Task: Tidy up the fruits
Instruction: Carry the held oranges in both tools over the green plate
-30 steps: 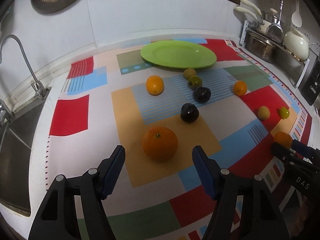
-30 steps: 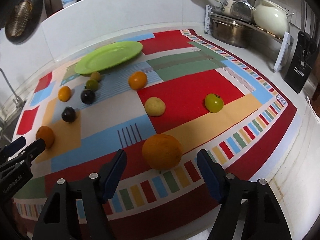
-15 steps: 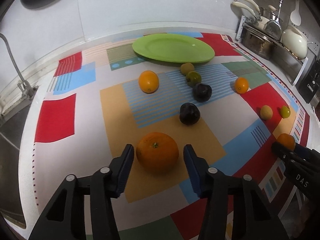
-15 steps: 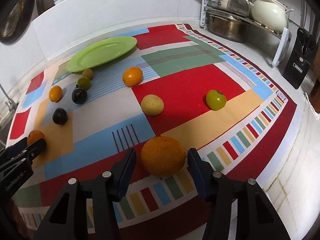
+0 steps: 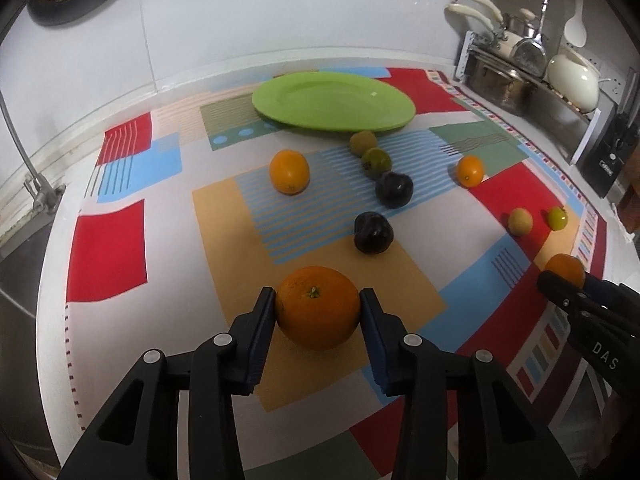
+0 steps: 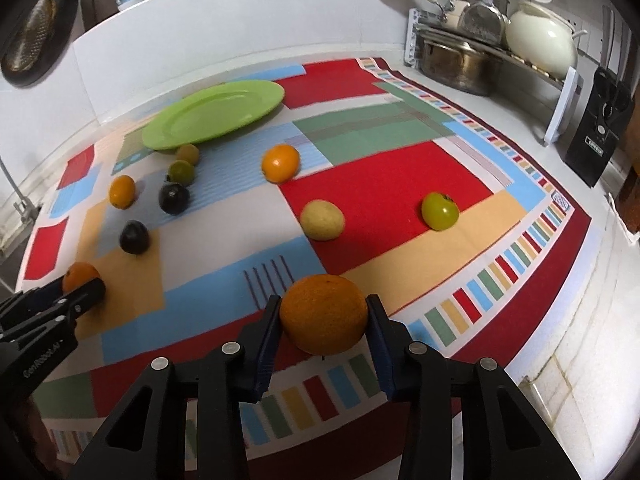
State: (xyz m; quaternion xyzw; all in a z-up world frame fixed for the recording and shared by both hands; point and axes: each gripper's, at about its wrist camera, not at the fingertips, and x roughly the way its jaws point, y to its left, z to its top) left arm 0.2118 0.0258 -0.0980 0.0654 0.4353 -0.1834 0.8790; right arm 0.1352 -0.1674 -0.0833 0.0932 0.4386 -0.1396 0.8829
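At the near left of the surface (image 5: pixel 56 264), the left gripper (image 5: pixel 318 312) is closed around a large orange (image 5: pixel 318 307), its blue pads (image 5: pixel 264 320) pressing both sides of the fruit, which sits on a tan patch of the patchwork cloth (image 5: pixel 120 248). Just beyond it lies a dark plum (image 5: pixel 373 233), and farther back a second dark plum (image 5: pixel 394 189). Left of those rests a small orange (image 5: pixel 289 171). Two greenish fruits (image 5: pixel 370 151) lie touching in a short row, the far one right beside the rim of the green plate (image 5: pixel 334 101), which holds nothing and sits at the far middle of the cloth.

Moving right, another small orange (image 6: pixel 281 162) lies at the edge of a red patch, with a pale yellow fruit (image 6: pixel 322 219) nearer and a green tomato-like fruit (image 6: pixel 440 211) well to its right. At the near right, the right gripper (image 6: pixel 324 320) clamps a second large orange (image 6: pixel 324 313) between its pads, over the striped border of the cloth. At the far right, a dish rack (image 6: pixel 480 60) with pots and a white kettle (image 6: pixel 544 36) stands against the wall.
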